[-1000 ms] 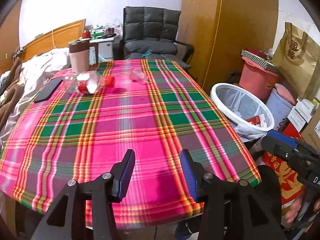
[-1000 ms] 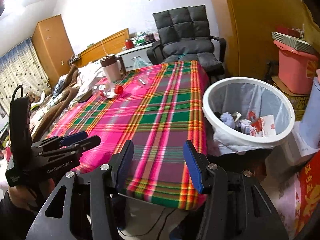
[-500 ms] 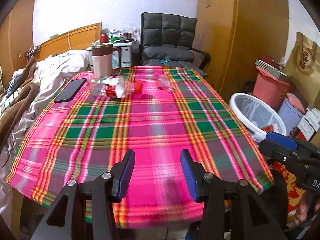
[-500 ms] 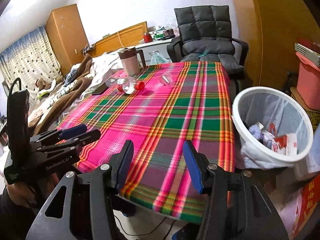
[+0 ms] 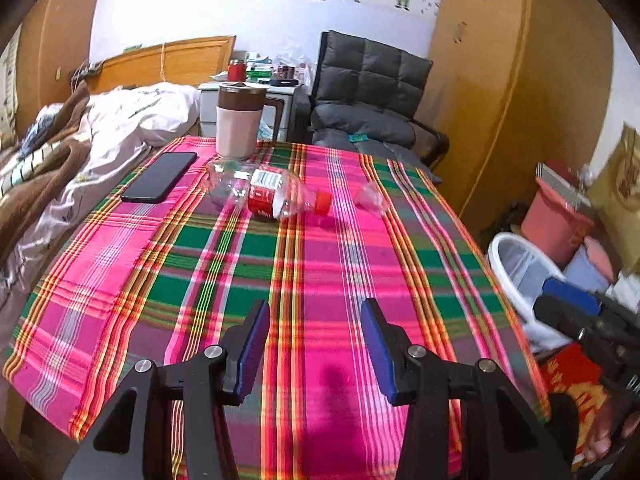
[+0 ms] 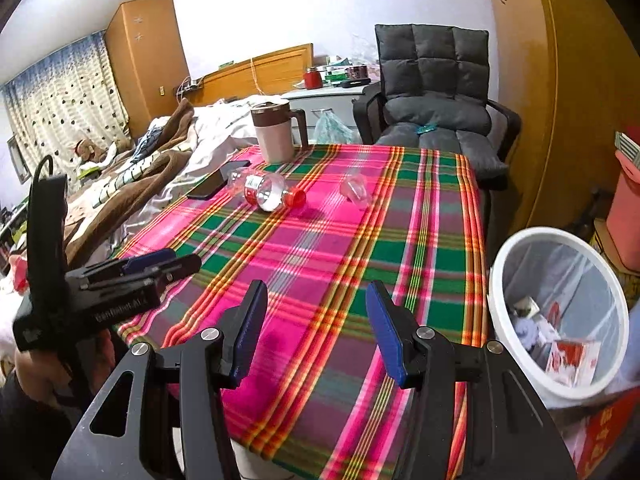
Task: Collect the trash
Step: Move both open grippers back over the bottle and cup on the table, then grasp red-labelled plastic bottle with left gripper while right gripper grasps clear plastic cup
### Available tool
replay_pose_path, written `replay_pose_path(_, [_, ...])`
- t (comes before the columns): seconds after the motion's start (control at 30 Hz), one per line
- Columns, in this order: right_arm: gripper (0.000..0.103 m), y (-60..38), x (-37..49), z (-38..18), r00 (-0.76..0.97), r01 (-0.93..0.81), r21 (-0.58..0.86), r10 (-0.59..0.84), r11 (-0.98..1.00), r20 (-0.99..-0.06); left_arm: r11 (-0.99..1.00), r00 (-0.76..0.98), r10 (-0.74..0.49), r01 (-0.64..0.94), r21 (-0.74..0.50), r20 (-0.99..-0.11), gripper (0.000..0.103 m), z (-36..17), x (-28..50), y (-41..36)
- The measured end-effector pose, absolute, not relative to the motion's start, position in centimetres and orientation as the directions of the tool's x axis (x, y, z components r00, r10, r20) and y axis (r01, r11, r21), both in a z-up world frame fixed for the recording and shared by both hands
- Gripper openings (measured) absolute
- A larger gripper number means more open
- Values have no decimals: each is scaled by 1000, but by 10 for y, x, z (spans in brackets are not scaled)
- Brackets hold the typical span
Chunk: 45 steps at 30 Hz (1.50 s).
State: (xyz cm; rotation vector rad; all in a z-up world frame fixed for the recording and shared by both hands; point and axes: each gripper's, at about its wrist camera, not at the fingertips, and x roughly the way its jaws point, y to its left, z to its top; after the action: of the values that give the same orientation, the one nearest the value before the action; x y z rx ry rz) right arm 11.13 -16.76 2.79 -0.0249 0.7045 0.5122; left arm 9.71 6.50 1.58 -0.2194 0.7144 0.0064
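Far beyond both empty claws (image 5: 316, 344) (image 6: 316, 330) — bottle (image 5: 269, 195), toppled across the tablecloth (image 5: 320, 264).

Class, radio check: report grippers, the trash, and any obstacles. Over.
Left gripper and right gripper open, empty. Plastic bottle and clear cup lie at table's far end. Phone and mug close beside bottle.

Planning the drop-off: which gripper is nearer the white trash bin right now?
Right. The right gripper hangs over the table's near edge, directly beside the white trash bin. The left gripper sits farther along that edge, with the right gripper between it and the bin.
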Motion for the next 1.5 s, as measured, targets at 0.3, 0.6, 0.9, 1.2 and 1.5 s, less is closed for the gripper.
replay_pose_path(0.3, [54,-179,139,22,643,-442,171,444,881,-624,952,753,-43,-168,-255,-656,54,20,156,75])
replay_pose_path(0.6, [54,-193,164,14,632,-416,205,444,886,-635,930,721,42,-282,-238,-692,55,10,224,70])
replay_pose_path(0.9, [54,-195,187,6,609,-410,225,449,884,-654,922,675,210,-378,-87,-707,77,2,290,57])
replay_pose_path(1.2, [54,-192,194,8,601,-414,223,449,882,-661,905,603,265,-425,-22,-753,77,-21,277,82])
replay_pose_path(1.5, [54,-171,207,13,582,-466,207,474,860,-661,921,670,192,-375,-103,-717,77,-12,227,121])
